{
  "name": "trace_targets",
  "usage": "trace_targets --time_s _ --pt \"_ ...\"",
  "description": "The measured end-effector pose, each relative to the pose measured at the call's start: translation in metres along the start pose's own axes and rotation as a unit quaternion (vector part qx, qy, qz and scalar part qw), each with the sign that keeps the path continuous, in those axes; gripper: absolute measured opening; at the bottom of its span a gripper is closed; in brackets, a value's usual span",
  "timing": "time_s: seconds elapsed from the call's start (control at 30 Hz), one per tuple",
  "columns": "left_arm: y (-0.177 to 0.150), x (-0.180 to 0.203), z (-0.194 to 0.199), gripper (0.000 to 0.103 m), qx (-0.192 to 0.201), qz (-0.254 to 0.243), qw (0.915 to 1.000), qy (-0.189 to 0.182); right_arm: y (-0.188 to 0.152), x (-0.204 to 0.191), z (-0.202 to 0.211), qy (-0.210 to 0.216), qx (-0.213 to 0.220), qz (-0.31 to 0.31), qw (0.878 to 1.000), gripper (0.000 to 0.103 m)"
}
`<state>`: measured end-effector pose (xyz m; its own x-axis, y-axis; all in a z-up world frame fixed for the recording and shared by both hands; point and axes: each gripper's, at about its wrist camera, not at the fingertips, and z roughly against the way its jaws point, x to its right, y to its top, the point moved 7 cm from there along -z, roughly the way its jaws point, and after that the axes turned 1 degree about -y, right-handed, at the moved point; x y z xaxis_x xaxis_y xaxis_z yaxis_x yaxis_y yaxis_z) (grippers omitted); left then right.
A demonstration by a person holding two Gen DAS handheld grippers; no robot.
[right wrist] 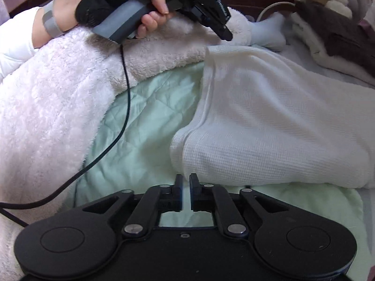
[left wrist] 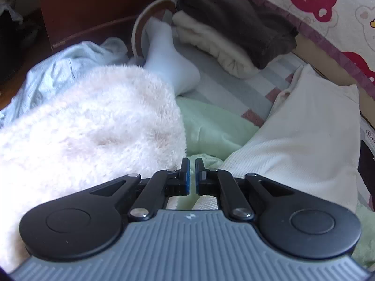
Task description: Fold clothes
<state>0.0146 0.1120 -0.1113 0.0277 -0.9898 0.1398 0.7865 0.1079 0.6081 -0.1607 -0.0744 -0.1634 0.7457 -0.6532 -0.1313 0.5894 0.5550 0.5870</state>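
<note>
A white waffle-knit garment (right wrist: 269, 121) lies partly folded on a pale green quilted cloth (right wrist: 140, 126); it also shows in the left wrist view (left wrist: 304, 128). My right gripper (right wrist: 185, 179) is shut and empty, just in front of the garment's near edge. My left gripper (left wrist: 192, 164) is shut and empty, above the green cloth (left wrist: 211, 126) between a fluffy pink-white blanket (left wrist: 93, 126) and the garment. In the right wrist view the left gripper (right wrist: 226, 36) hovers over the garment's far corner, held by a gloved hand.
A stack of folded cream and dark brown clothes (left wrist: 234, 32) lies at the back, with a pale blue sock (left wrist: 168, 56) beside it. A light blue cloth (left wrist: 65, 70) lies left. A bear-print pillow (left wrist: 328, 11) and a wooden headboard (left wrist: 98, 7) border the bed. A black cable (right wrist: 117, 140) crosses the green cloth.
</note>
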Motion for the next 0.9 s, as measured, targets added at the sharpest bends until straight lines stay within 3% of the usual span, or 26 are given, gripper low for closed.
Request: trace_targets --time_s 0.03,0.13,0.17,0.23,0.37,0.47,0.53,0.63,0.77,0.9 --pt "-0.003 0.008 0.007 0.009 -0.003 -0.003 0.9997 -0.023 -0.002 0.002 0.002 0.0 0.002 -0.001 1.0 0.026" --pt "-0.02 0.034 0.032 0.025 -0.025 -0.008 0.9949 -0.097 -0.009 0.01 0.009 -0.002 0.009 -0.017 1.0 0.029" --pt "-0.03 0.045 0.042 0.032 -0.032 -0.008 0.9915 -0.126 -0.01 0.016 0.012 -0.003 0.015 -0.031 0.999 0.03" --pt "-0.055 0.067 0.06 0.034 -0.049 -0.031 0.9846 -0.165 -0.012 0.037 0.019 0.005 0.032 -0.093 0.995 0.032" --pt "-0.109 0.104 0.077 0.035 -0.096 -0.138 0.9695 -0.178 -0.016 0.073 0.031 0.06 0.067 -0.221 0.971 0.035" --pt "-0.132 0.12 0.079 0.032 -0.118 -0.185 0.9586 -0.182 -0.016 0.059 0.029 0.099 0.064 -0.202 0.972 0.035" --pt "-0.136 0.12 0.074 0.029 -0.155 -0.148 0.9564 -0.199 -0.014 0.037 0.019 0.109 0.046 -0.154 0.981 0.03" --pt "-0.141 0.11 0.057 0.029 -0.207 -0.059 0.9559 -0.2 -0.012 0.022 0.011 0.082 0.036 -0.098 0.991 0.03" --pt "-0.142 0.086 0.038 0.034 -0.197 0.033 0.9681 -0.151 -0.004 0.012 0.012 0.057 0.065 -0.045 0.995 0.032" --pt "-0.142 0.081 0.019 0.036 -0.195 0.098 0.9642 -0.15 0.003 0.001 0.006 0.049 0.074 -0.002 0.996 0.031"
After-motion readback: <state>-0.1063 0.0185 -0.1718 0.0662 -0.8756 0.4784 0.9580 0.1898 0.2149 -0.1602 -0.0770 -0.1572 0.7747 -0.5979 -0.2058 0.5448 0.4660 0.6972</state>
